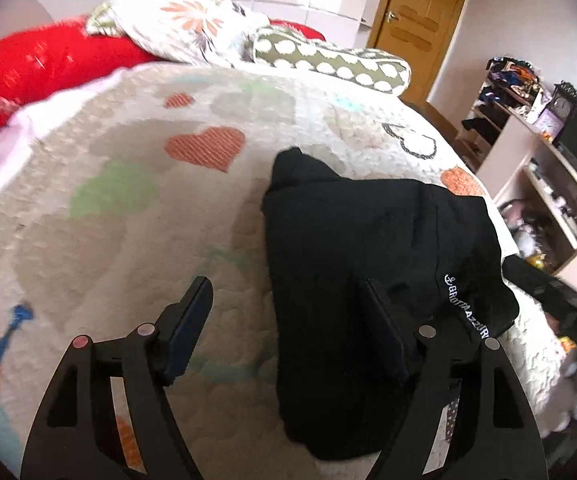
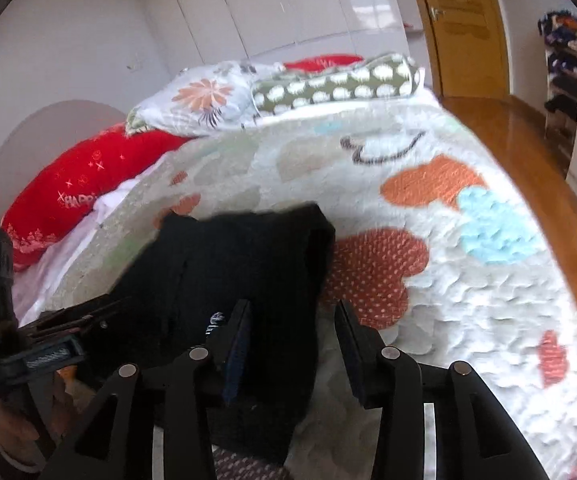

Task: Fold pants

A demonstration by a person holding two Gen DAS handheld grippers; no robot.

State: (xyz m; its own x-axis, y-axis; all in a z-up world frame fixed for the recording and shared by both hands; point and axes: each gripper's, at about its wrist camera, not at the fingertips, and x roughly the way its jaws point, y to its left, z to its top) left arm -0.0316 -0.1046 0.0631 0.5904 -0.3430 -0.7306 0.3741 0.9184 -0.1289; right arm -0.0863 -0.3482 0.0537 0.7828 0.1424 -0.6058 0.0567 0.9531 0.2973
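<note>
Black pants (image 1: 360, 248) lie folded in a compact bundle on the heart-patterned quilt (image 1: 128, 208), with white lettering near their right edge. My left gripper (image 1: 286, 296) is open wide above the bundle's left edge, one finger over the quilt and the other over the black cloth, gripping nothing. In the right wrist view the pants (image 2: 240, 256) lie just ahead. My right gripper (image 2: 293, 312) is open over their right edge, with cloth and bare quilt (image 2: 468, 300) showing in the gap. The left gripper's body (image 2: 48, 352) and a hand show at the lower left.
A red pillow (image 1: 40, 68), a floral pillow (image 1: 184, 20) and a green dotted pillow (image 1: 328, 60) lie at the head of the bed. Right of the bed are wooden floor (image 2: 528, 152), cluttered shelves (image 1: 540, 168) and a wooden door (image 1: 416, 28).
</note>
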